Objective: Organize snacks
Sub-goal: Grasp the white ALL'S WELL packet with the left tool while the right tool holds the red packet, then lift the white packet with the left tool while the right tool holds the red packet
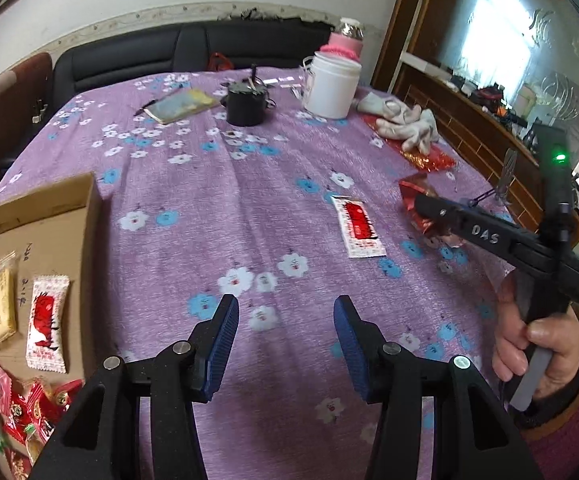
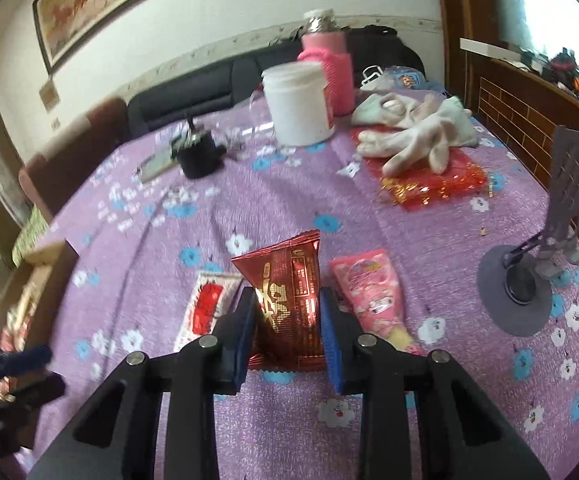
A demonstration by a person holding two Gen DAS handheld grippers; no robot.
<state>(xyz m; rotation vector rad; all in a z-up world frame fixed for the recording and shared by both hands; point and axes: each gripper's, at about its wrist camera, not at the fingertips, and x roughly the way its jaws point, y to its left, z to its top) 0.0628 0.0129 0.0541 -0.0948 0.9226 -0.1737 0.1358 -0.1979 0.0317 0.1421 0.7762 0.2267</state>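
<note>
A: What's in the cardboard box (image 1: 41, 216)?
B: It sits at the left edge of the purple flowered tablecloth (image 1: 225, 200). Inside lie a white sachet with a red print (image 1: 47, 322), a yellow wafer pack (image 1: 3, 304) beside it, and a heap of red and green wrapped sweets (image 1: 17, 408) in the near corner

A: And the other vessels?
B: A white plastic tub (image 1: 333, 84) with a pink-sleeved bottle (image 1: 347, 46) behind it, and a black cup (image 1: 245, 104), all at the far end. What they hold I cannot tell

A: How are the hands placed?
B: Both tools tilt down at the table. The right hand (image 1: 537, 356) grips its handle at the right of the left wrist view

A: The left gripper (image 1: 285, 344)?
B: Released, jaws apart over bare cloth, nothing between them

A: The right gripper (image 2: 287, 328)?
B: Clenched on a dark red snack packet (image 2: 289, 296), blue pads pressing both sides

A: What remains loose?
B: A red-and-white sachet (image 2: 205, 304) just left of that packet and a pink packet (image 2: 369, 288) just right, both on the cloth
</note>
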